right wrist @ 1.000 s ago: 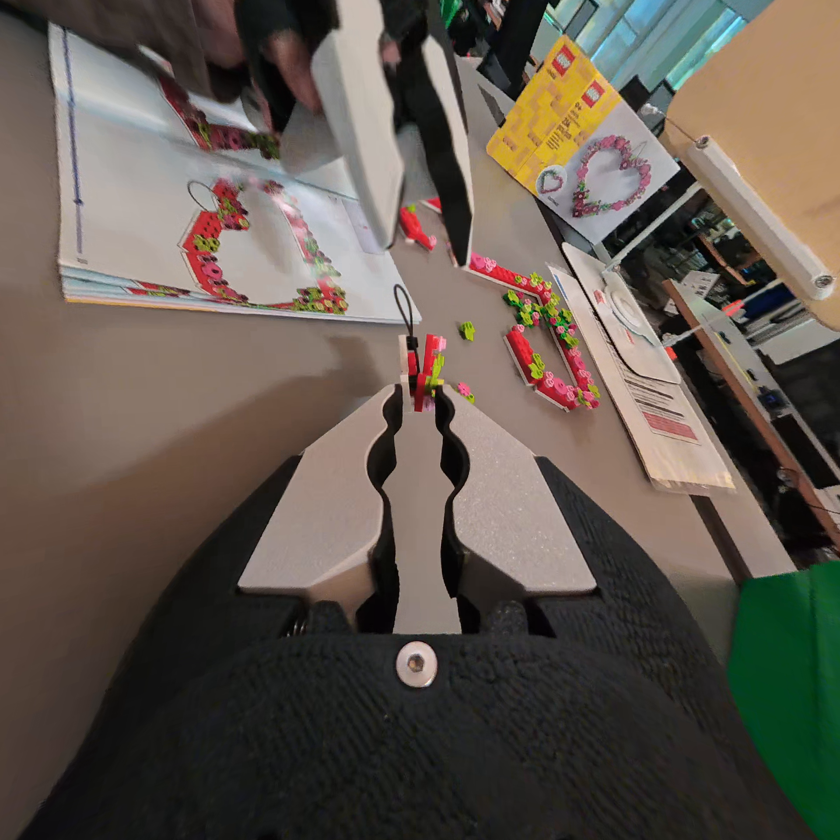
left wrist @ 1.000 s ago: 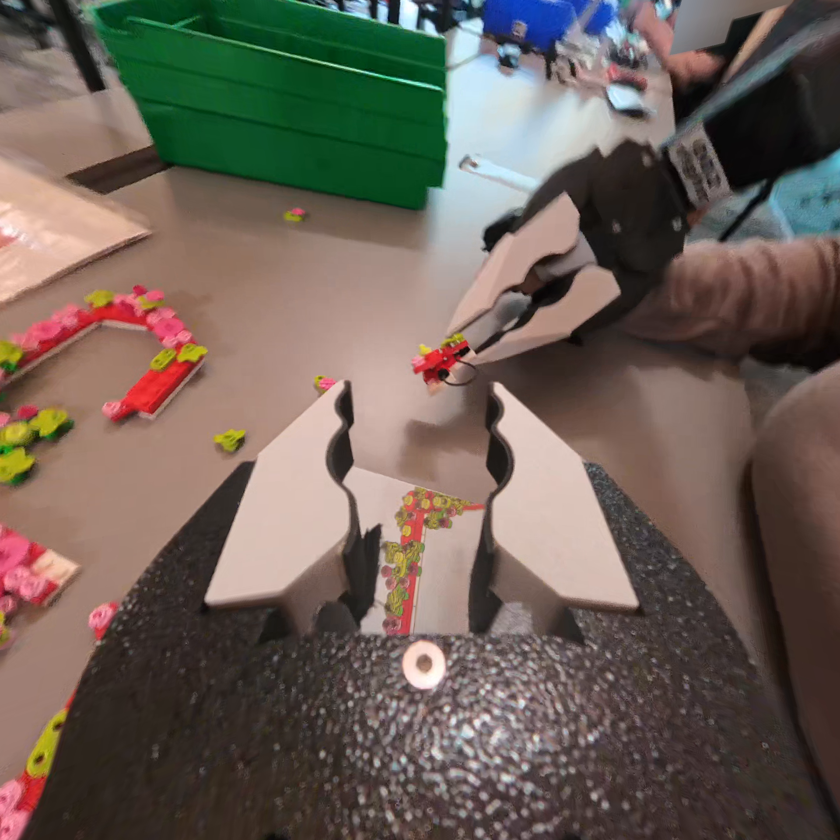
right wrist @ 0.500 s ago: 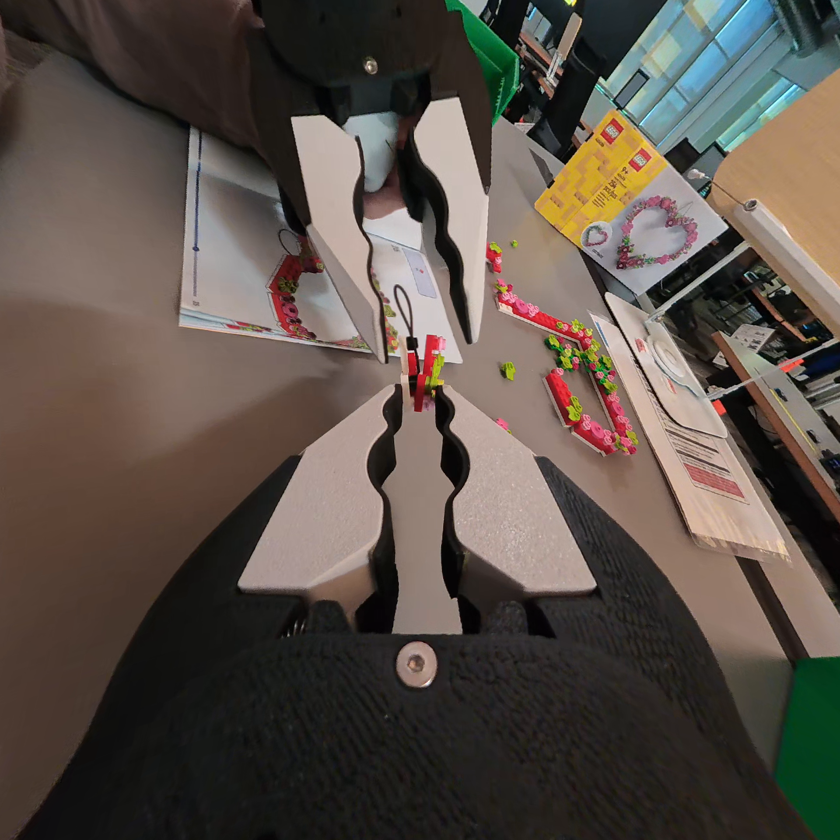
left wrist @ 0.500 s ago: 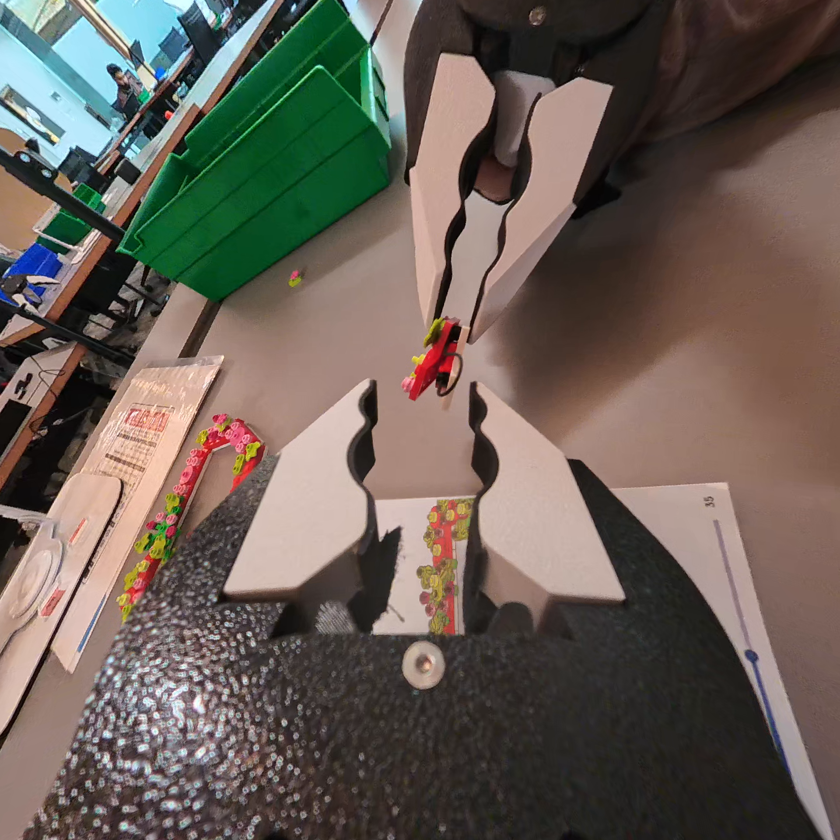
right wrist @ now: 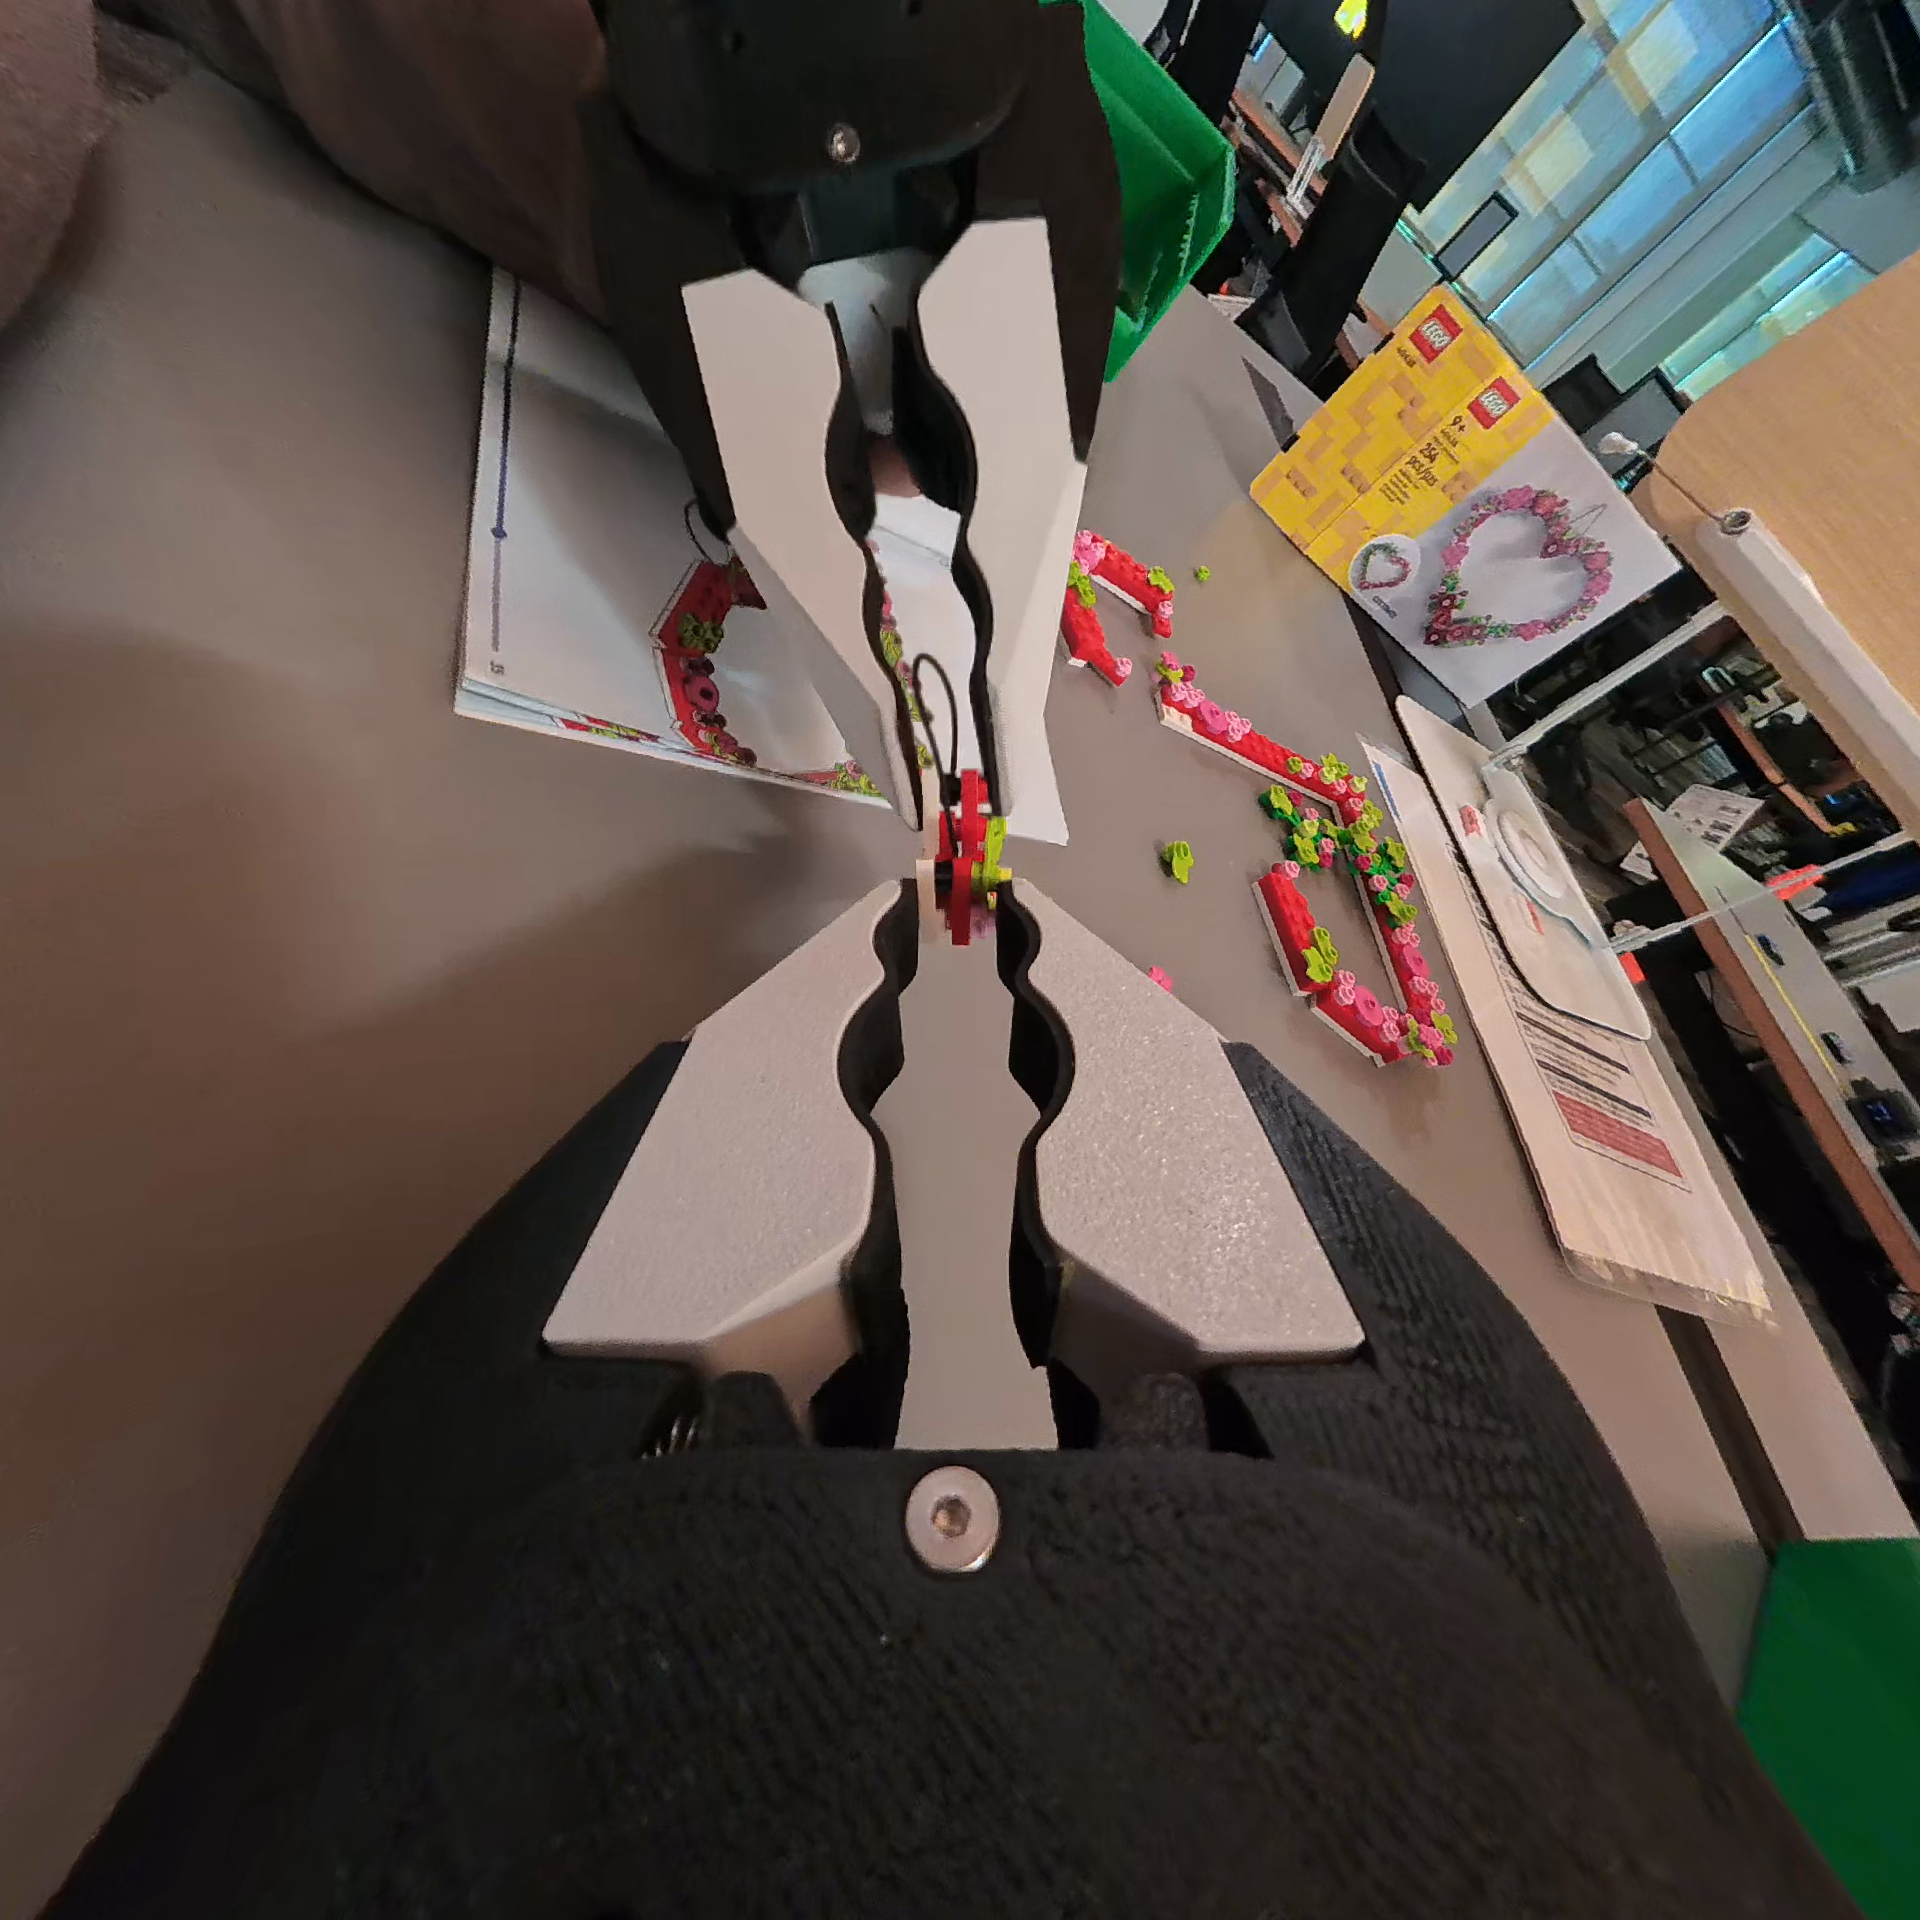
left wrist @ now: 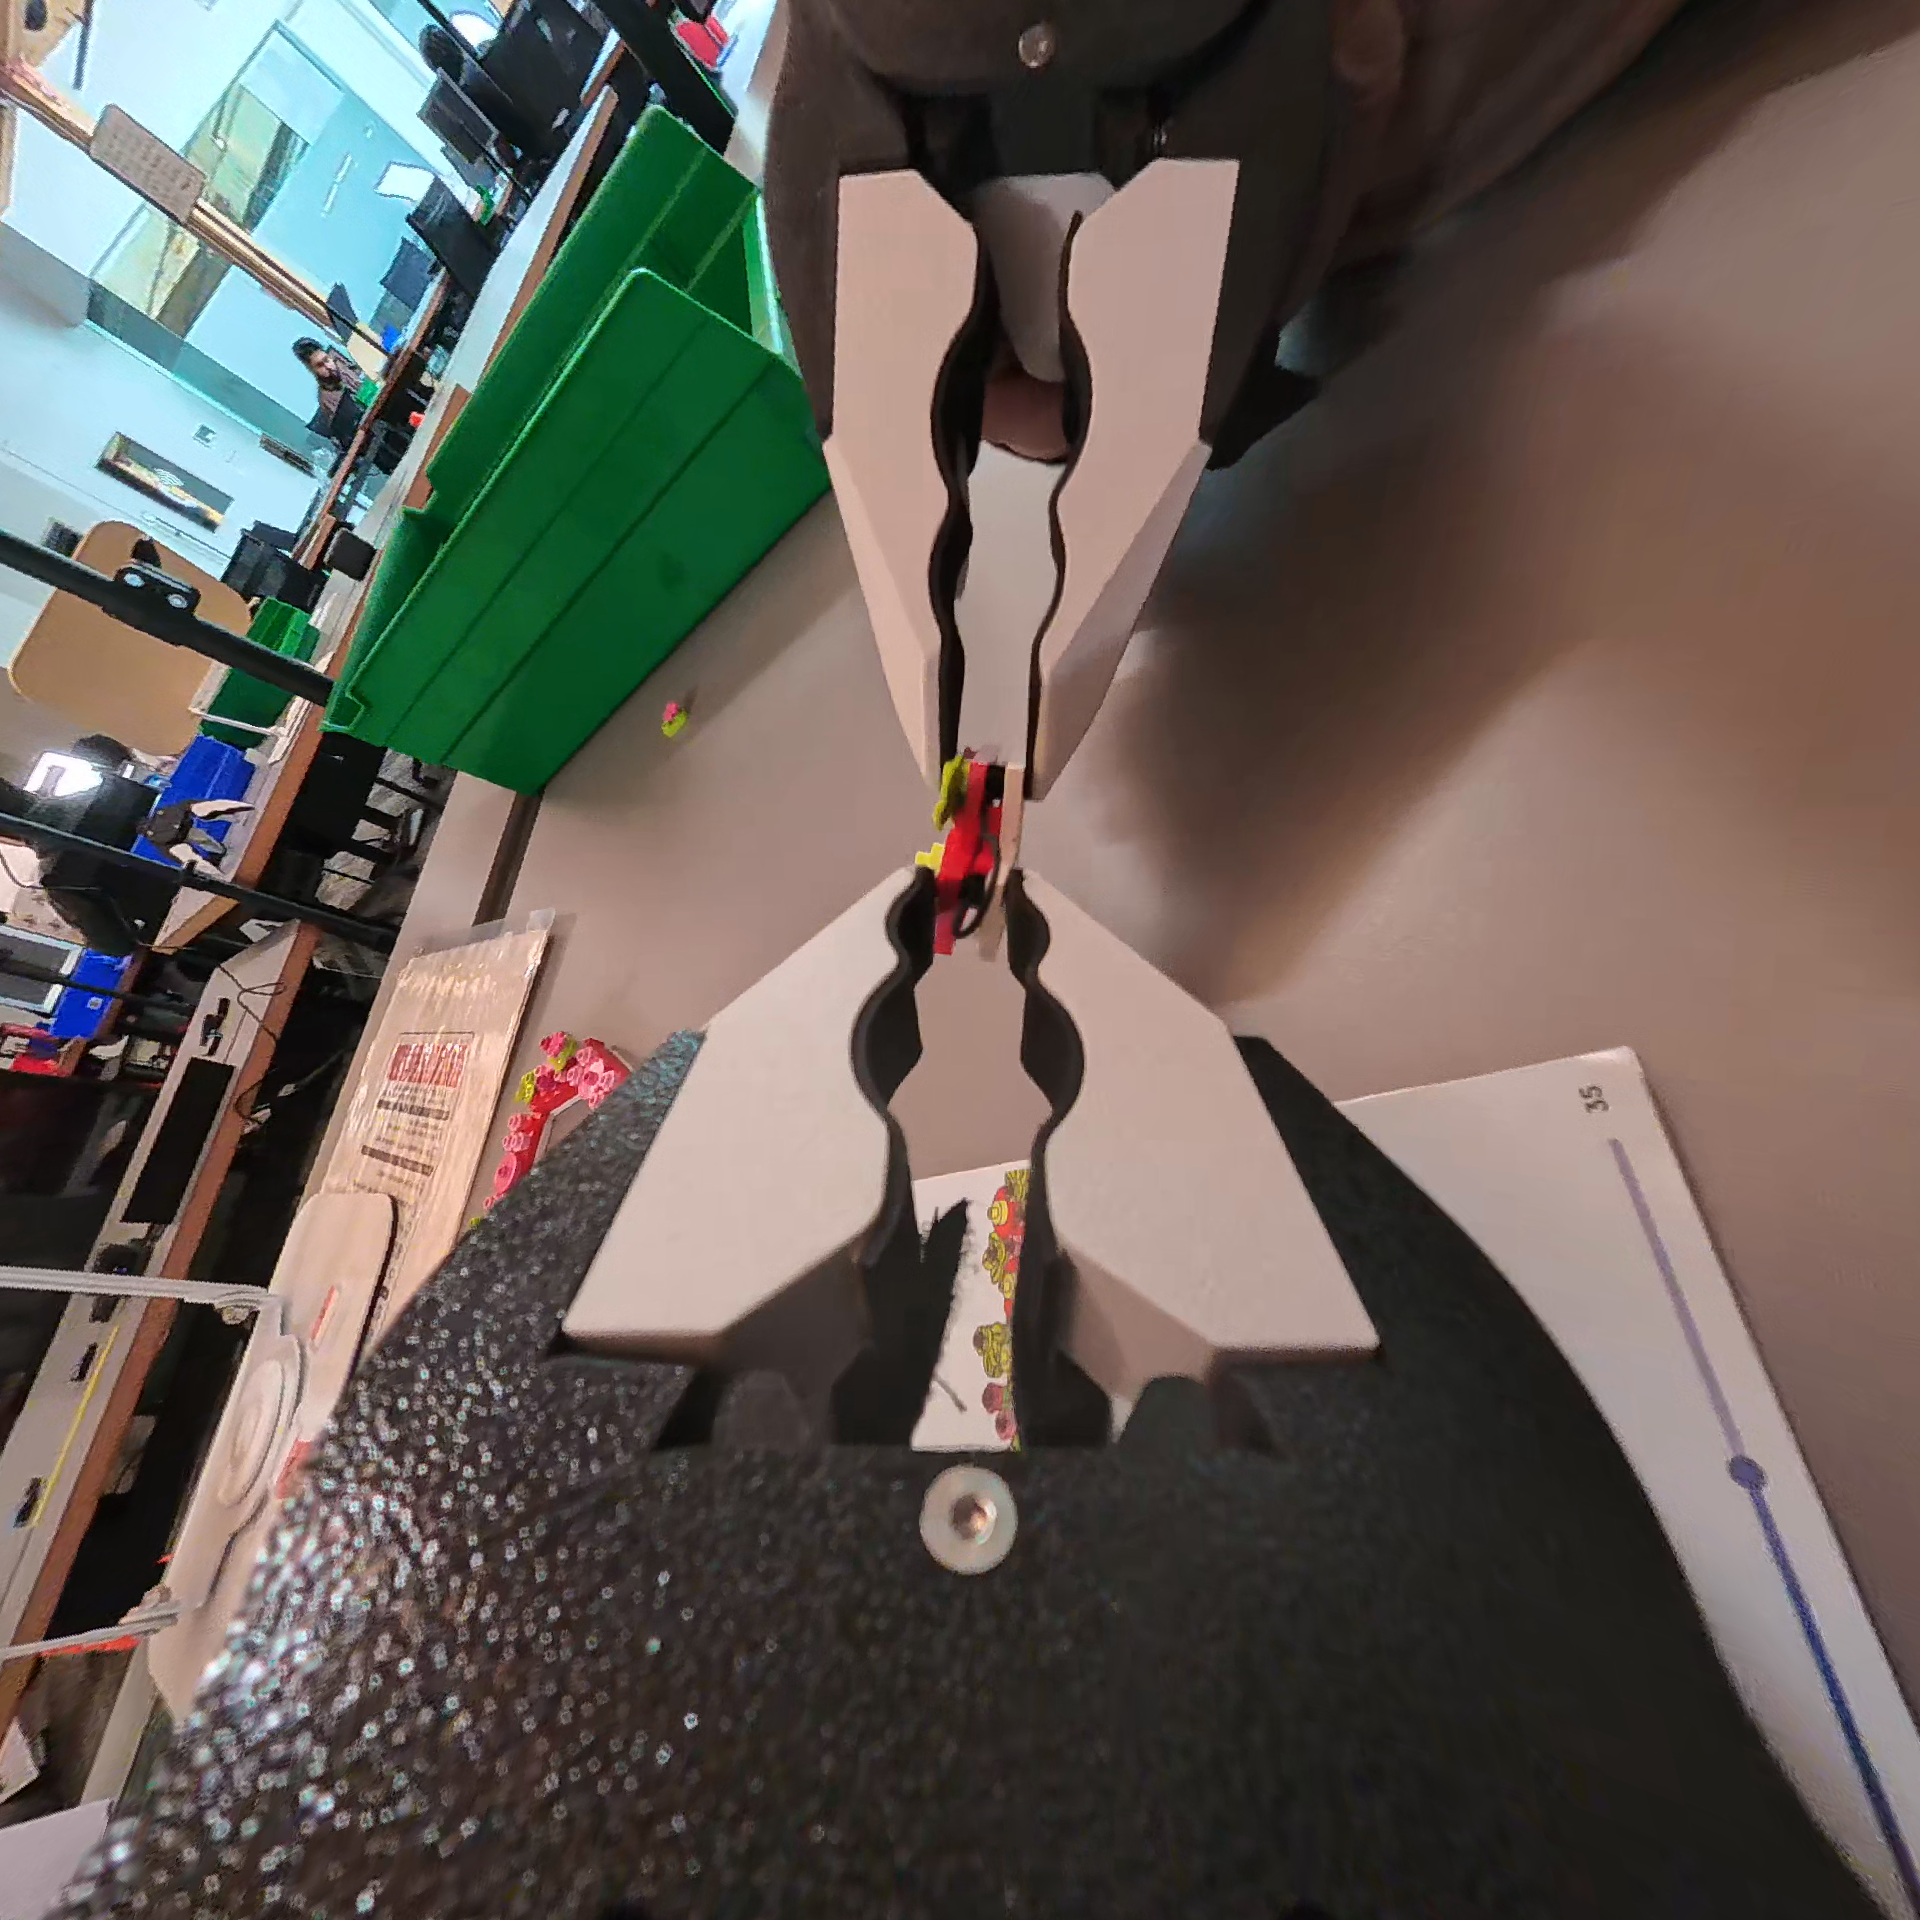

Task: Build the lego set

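A small red lego piece (left wrist: pixel 964 852) with lime leaves, a white plate and a black loop hangs above the grey table. Both grippers hold it, tip to tip. My left gripper (left wrist: pixel 964 900) is shut on its near end. My right gripper (left wrist: pixel 985 774) comes in from the top of the left wrist view and grips the far end. In the right wrist view the piece (right wrist: pixel 964 868) sits between my right gripper (right wrist: pixel 956 899) and the facing left gripper (right wrist: pixel 956 816). The black loop lies between the left fingers.
An open instruction booklet (right wrist: pixel 592 582) lies under the left gripper. Red heart segments with pink and green flowers (right wrist: pixel 1340 935) and a loose lime piece (right wrist: pixel 1176 860) lie to the right. A yellow lego box (right wrist: pixel 1455 478) and a bagged sheet (right wrist: pixel 1600 1122) lie beyond. Green bins (left wrist: pixel 582 540) stand at the table's far side. Left and right tips are no more than a few centimetres apart.
My left gripper swung round to face the right gripper, moved in, and narrowed from open onto the piece's free end. The right gripper kept hold of the piece throughout.
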